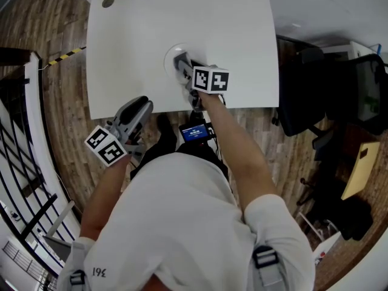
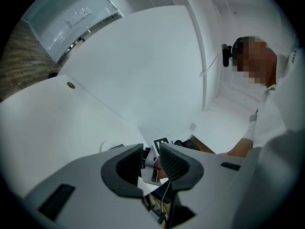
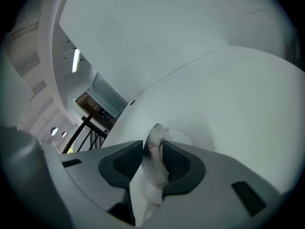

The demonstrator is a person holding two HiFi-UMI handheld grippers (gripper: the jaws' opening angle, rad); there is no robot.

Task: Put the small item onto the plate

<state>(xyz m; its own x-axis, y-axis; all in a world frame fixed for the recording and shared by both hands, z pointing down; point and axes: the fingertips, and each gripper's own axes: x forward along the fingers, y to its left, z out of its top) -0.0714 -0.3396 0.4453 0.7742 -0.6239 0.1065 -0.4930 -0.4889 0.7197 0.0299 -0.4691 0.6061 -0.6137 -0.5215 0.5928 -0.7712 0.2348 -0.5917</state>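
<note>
The right tool (image 3: 152, 147) is closed on the small item (image 3: 155, 161). Its two pads press the pale, elongated piece from either side, with the jaws partly apart at the width of the piece. The item's long axis runs along the jaws, and its rounded tip projects past the fingertips toward the plate (image 1: 166, 59).

Position: in the head view the right tool's fingertips sit over the plate, which lies near the front edge of the white surface (image 1: 151, 29). The tool is pitched downward. In the right gripper view the plate's faint rim appears just beyond the item's tip. No view shows whether the item already touches the plate.

The left tool (image 2: 151, 149) has its jaws a narrow gap apart with nothing between them. It is held off the front edge of the surface, well apart from the plate, and points roughly level toward the right tool.

Governing relation: the plate is directly under and ahead of the held item, so the right tool is the nearer and the only one loaded. The step judged to be in hand is the placement – the item lowered tip-first until it rests on the plate, then released. Risk: an elongated piece released tip-first may tip over or roll toward the rim.
</note>
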